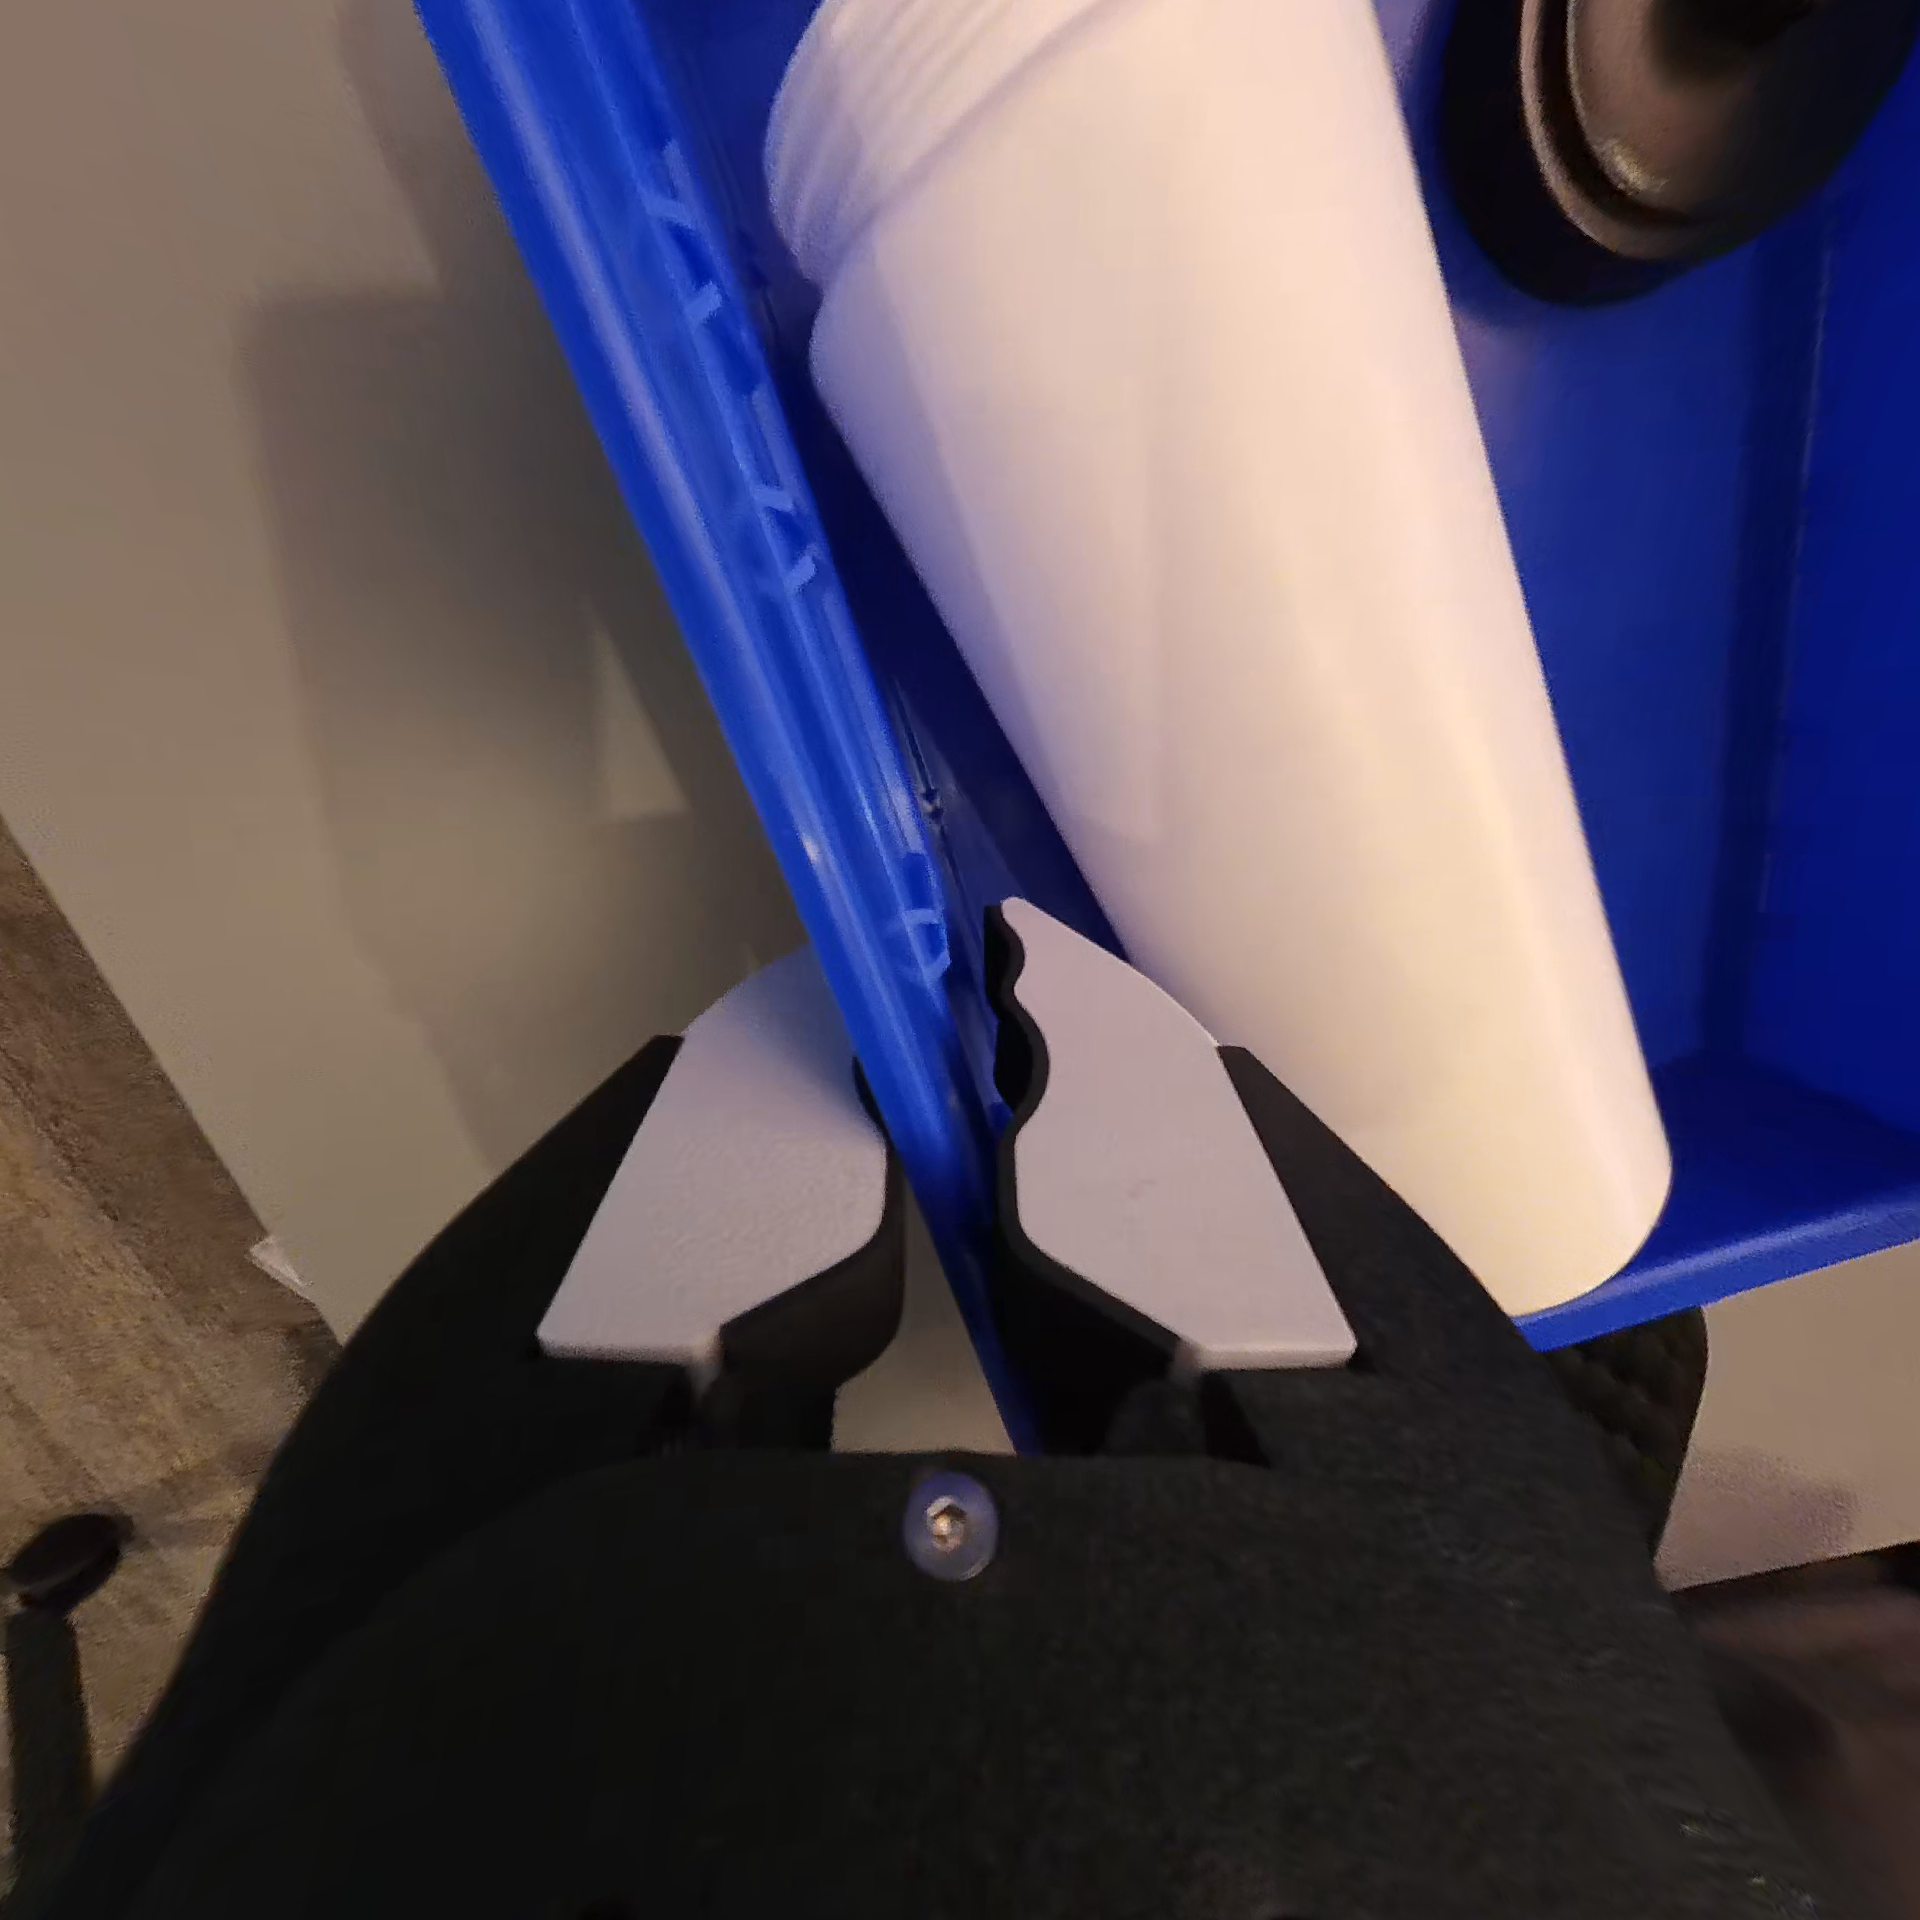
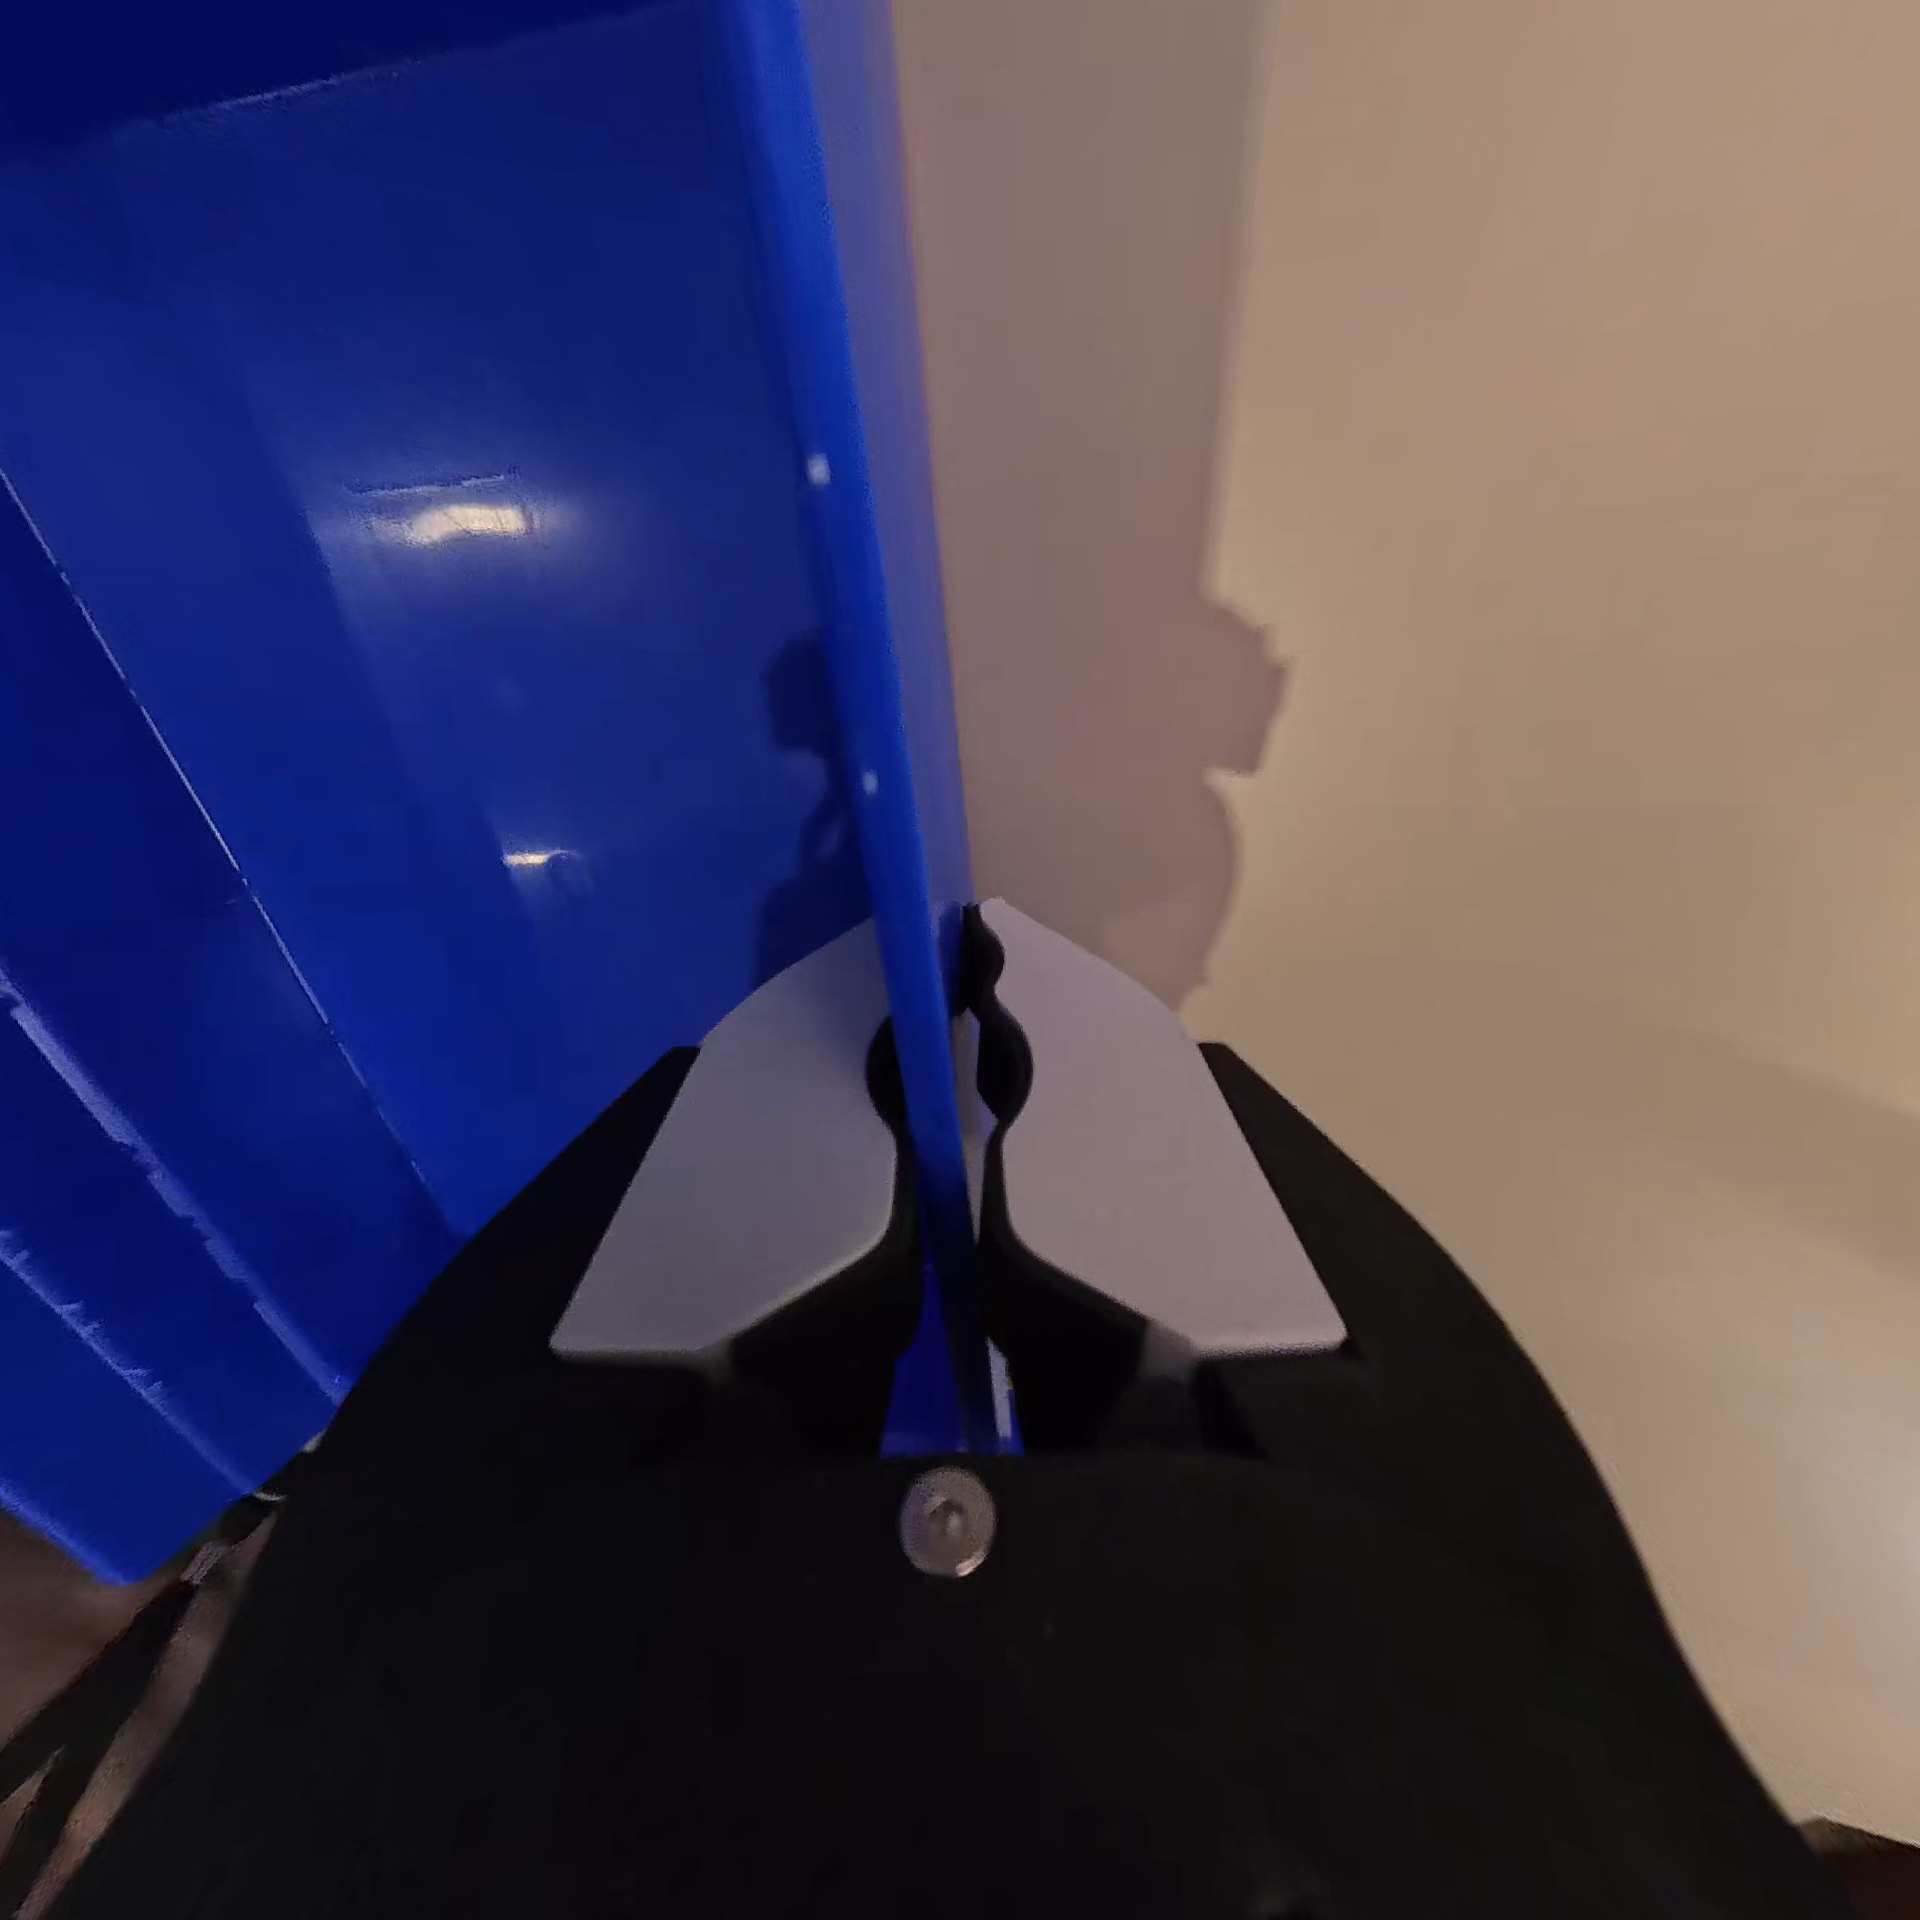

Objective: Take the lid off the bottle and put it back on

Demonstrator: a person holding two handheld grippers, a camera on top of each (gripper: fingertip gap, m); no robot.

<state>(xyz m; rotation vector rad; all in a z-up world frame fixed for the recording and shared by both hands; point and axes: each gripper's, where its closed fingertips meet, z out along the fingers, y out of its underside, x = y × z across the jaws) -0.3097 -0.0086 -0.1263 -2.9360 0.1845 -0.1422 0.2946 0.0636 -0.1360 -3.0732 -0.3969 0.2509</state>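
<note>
The blue bin (image 1: 665,582) is the thing both grippers hold. The left gripper (image 1: 940,1039) is clamped on one side wall of the bin, one grey finger (image 1: 727,1174) pressed against the wall's outer face and the other finger inside the bin, so the rim runs up between them. The white bottle (image 1: 1195,623) lies on its side inside the bin, resting along that same wall, its flat base toward the gripper and just beside the inner finger; its narrower far end points toward the bin's far side, and whether a lid sits there is too blurred to tell. A dark round object (image 1: 1662,135) sits at the bin's far corner, beyond the bottle. The right gripper (image 2: 940,1029) is closed on the bin's (image 2: 416,727) other wall in the same way, one finger (image 2: 769,1174) inside and one outside. The pale table surface (image 2: 1558,935) spreads beside the bin.
</note>
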